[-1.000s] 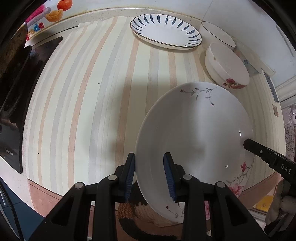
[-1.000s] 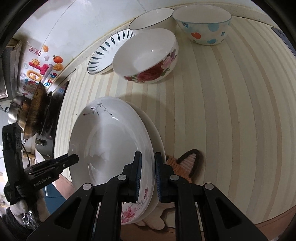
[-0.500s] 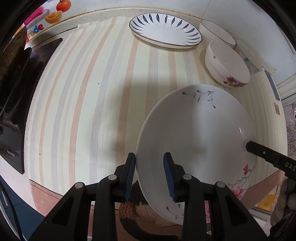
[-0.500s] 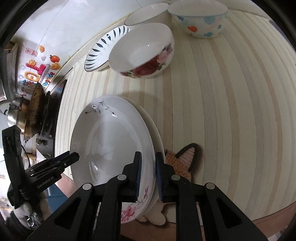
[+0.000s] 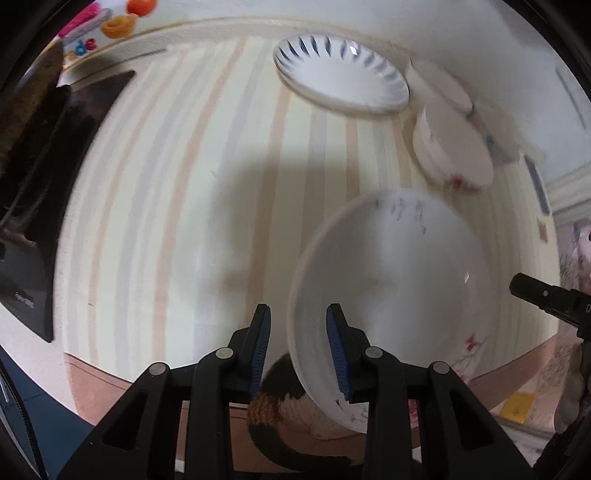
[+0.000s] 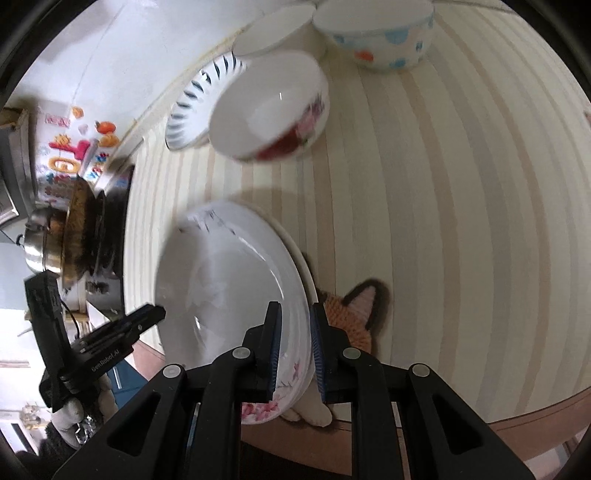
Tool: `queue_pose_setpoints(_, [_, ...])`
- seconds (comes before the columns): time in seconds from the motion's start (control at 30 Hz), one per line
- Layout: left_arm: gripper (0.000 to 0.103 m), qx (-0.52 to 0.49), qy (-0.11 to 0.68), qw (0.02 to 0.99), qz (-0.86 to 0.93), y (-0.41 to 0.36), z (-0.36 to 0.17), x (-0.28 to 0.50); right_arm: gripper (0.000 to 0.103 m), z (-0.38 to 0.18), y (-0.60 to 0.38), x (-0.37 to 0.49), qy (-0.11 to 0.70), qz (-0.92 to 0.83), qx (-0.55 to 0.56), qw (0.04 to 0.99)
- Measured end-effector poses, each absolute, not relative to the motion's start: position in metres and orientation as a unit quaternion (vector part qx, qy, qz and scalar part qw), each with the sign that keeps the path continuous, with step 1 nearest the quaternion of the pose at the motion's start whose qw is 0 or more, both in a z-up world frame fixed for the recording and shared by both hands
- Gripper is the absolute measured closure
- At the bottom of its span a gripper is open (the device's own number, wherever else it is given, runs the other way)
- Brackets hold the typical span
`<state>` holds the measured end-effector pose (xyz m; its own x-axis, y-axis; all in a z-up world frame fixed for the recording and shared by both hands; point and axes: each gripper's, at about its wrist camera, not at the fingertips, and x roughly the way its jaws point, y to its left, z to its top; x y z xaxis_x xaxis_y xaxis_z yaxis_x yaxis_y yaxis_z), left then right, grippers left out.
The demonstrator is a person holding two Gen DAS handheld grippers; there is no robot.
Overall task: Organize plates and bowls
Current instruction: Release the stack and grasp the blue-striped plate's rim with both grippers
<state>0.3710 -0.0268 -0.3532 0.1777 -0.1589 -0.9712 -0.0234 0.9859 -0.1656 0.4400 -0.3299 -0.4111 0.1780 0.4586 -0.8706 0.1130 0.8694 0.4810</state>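
Observation:
A white floral plate [image 5: 399,280] is lifted off the striped counter, with a second white plate under it [image 6: 308,273]. My left gripper [image 5: 299,349] straddles the plate's near rim with a gap on the left side. My right gripper [image 6: 294,349] is shut on the opposite rim of the floral plate [image 6: 229,280]. A blue-striped plate [image 5: 340,74] lies at the back. A red-flower bowl [image 6: 269,110], a plain white bowl [image 6: 273,37] and a dotted bowl [image 6: 376,33] stand beyond.
A crocheted cat-shaped coaster [image 6: 354,314] lies under the plates near the counter's front edge [image 5: 110,373]. A black stove [image 5: 40,221] with pots [image 6: 62,236] sits at the left. The wall runs behind the bowls.
The plate has risen and tilted, and both views are blurred by motion. The left jaws have opened a little wider around the rim.

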Motion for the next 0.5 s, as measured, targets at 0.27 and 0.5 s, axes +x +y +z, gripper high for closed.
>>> queue_pose_setpoints(0.27, [0.07, -0.102, 0.594, 0.797, -0.026, -0.002, -0.305, 0.467, 0.063, -0.334, -0.304, 0.534, 0.569, 0.172, 0.278, 0.755])
queue_pose_setpoints(0.5, [0.07, -0.109, 0.601, 0.792, -0.021, 0.005, -0.323, 0.579, 0.063, -0.369, -0.266, 0.65, 0.628, 0.13, 0.243, 0.728])
